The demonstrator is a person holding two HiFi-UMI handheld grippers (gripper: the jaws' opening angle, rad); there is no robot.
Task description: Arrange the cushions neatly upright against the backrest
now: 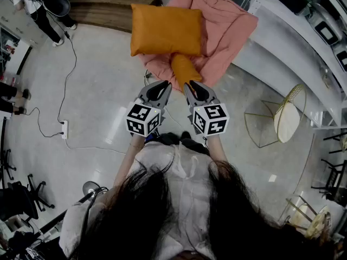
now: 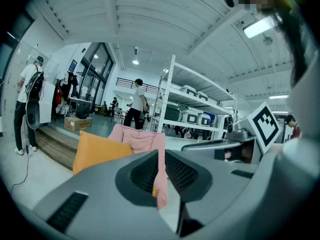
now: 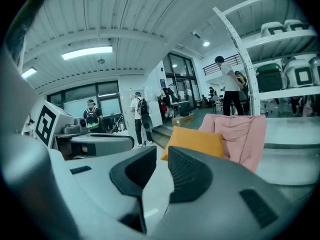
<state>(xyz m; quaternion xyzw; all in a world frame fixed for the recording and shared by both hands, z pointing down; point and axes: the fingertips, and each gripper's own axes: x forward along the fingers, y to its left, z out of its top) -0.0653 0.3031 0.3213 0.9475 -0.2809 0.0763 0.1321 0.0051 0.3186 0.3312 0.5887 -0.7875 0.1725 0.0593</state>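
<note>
Looking down on a pale, glossy floor in a big open workroom. White ribbed ceiling overhead with strip lights, tall windows at the far end, a wooden step along one side. On the floor, a power strip with a cable trailing off it. A few people standing well away.

Beside the seating, white shelving loaded with lidded storage bins; contents cannot be told. On the step, a cardboard box, contents likewise unseen.

Ahead, a slumped pink chair, with a large orange cushion propped upright on it toward the backrest. Lower down at its front edge, a smaller orange cushion.

Side by side just short of that smaller cushion, left tool and right tool, both released, jaws a narrow gap apart, gripping nothing.
</note>
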